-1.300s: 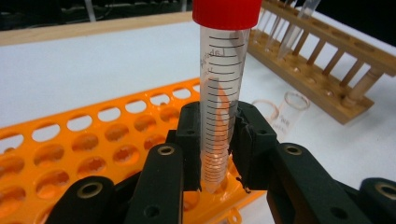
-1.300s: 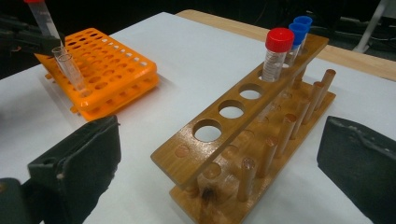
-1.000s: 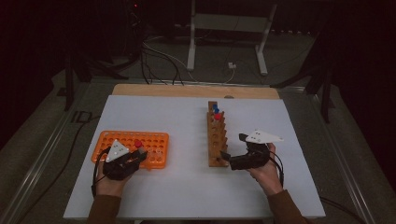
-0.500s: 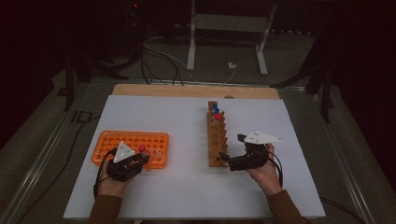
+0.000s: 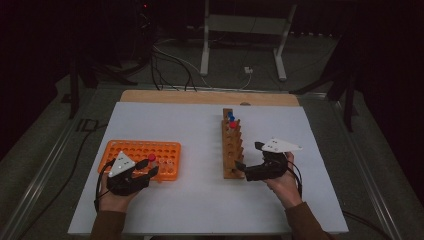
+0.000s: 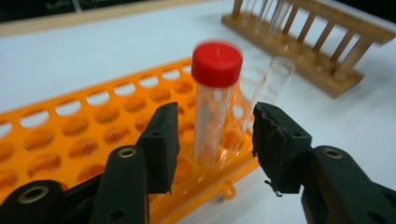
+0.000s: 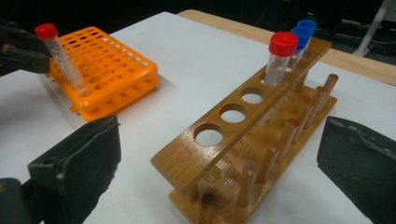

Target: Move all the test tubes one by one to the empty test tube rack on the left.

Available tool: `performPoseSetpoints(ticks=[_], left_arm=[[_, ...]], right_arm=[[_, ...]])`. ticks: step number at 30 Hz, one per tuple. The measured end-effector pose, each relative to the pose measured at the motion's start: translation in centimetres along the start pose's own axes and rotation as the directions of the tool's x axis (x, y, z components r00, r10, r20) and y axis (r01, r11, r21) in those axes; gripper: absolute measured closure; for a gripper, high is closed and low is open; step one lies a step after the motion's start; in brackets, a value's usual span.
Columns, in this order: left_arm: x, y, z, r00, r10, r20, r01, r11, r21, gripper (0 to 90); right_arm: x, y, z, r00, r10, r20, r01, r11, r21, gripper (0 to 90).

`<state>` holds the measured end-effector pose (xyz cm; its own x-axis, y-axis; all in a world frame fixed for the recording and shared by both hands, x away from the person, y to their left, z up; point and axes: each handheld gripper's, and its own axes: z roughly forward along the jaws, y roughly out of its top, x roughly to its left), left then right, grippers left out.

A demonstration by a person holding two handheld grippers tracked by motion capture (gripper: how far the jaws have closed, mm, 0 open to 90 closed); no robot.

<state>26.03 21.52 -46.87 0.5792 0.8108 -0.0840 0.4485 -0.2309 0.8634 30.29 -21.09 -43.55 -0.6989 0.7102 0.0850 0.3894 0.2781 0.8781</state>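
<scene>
Red-capped tube (image 6: 216, 100) — seated upright in a near-corner hole of the orange rack (image 6: 84, 135), beside two uncapped tubes. Left gripper (image 6: 212, 140): jaws just opened, standing clear on either side of the tube, evidently releasing it. Right gripper (image 7: 215, 163): jaws wide apart, empty, at the near end of the wooden rack (image 7: 243, 135) — perhaps steadying it. Bare white table (image 5: 200, 200) between the racks and toward the person's edge.

Wooden rack (image 5: 231, 147) just left of right claw, long axis running away from it. Red-capped tube (image 7: 279, 58) and two blue-capped tubes (image 7: 302, 35) upright in rack's far holes, well beyond claw. White surface (image 5: 200, 205) under everything. Metal stand (image 5: 242, 40) on floor, far behind.
</scene>
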Motion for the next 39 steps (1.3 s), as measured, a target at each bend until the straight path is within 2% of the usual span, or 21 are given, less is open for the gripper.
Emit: performPoseSetpoints(ticks=[5,9,14,18,19,21,23,26,28,32,34,37,39], left_arm=[[0.0,0.6,-0.9,0.9999,-0.012,0.001,0.012,0.9975,-0.07,49.5],[0.1,0.9,-1.1,0.9998,-0.019,0.007,0.02,0.995,-0.098,44.1],[-0.2,0.9,-0.9,0.9993,-0.033,-0.016,0.031,0.9943,-0.102,23.5],[0.1,0.7,-0.7,0.9965,-0.082,-0.018,0.079,0.99,-0.116,15.4],[0.1,0.7,-0.6,0.9952,-0.094,-0.028,0.09,0.9893,-0.115,10.6],[0.1,0.5,-0.4,0.9942,-0.1,-0.04,0.095,0.9892,-0.111,2.1],[-0.1,0.5,-0.5,0.9933,-0.098,-0.061,0.09,0.9887,-0.121,0.2],[-0.1,0.6,-0.6,0.9916,-0.102,-0.079,0.091,0.987,-0.132,0.2],[0.1,0.5,-0.6,0.9888,-0.121,-0.088,0.108,0.985,-0.135,0.3],[0.3,0.4,-0.6,0.987,-0.131,-0.094,0.118,0.9844,-0.13,0.4],[0.2,0.3,-0.6,0.9873,-0.134,-0.086,0.122,0.9837,-0.132,0.3],[0.1,0.3,-0.5,0.987,-0.133,-0.091,0.121,0.9842,-0.129,0.3],[0.1,0.2,-0.5,0.9862,-0.134,-0.097,0.122,0.9845,-0.127,0.3]], right_arm=[[-0.3,0.6,0.4,0.9999,-0.006,0.014,0.006,1.0,-0.002,0.2],[-0.8,1.2,0.9,0.9995,-0.004,0.033,0.004,1.0,-0.004,0.2],[-1.4,2.0,2.0,0.9983,0.003,0.058,-0.003,1.0,0.001,0.3],[-1.8,2.5,2.8,0.998,0.018,0.061,-0.018,1.0,-0.007,5.5],[-1.9,2.7,3.0,0.9979,0.017,0.063,-0.017,1.0,-0.006,6.5],[-2.0,3.1,3.5,0.9974,0.013,0.07,-0.012,1.0,-0.004,8.1],[-2.2,3.3,4.1,0.9965,0.011,0.083,-0.011,1.0,0.004,10.4],[-2.7,3.4,5.3,0.9955,0.023,0.092,-0.025,0.999,0.02,18.3],[-3.0,3.4,5.9,0.9949,0.028,0.097,-0.031,0.999,0.033,26.9],[-3.3,3.4,7.2,0.9922,-0.003,0.124,-0.003,0.999,0.047,52.6],[-3.6,3.4,7.8,0.9911,0.0,0.133,-0.008,0.998,0.057,62.7],[-3.9,3.3,8.5,0.9889,0.017,0.148,-0.026,0.998,0.061,72.1],[-3.9,3.2,8.8,0.9887,0.019,0.148,-0.029,0.998,0.064,74.6]])
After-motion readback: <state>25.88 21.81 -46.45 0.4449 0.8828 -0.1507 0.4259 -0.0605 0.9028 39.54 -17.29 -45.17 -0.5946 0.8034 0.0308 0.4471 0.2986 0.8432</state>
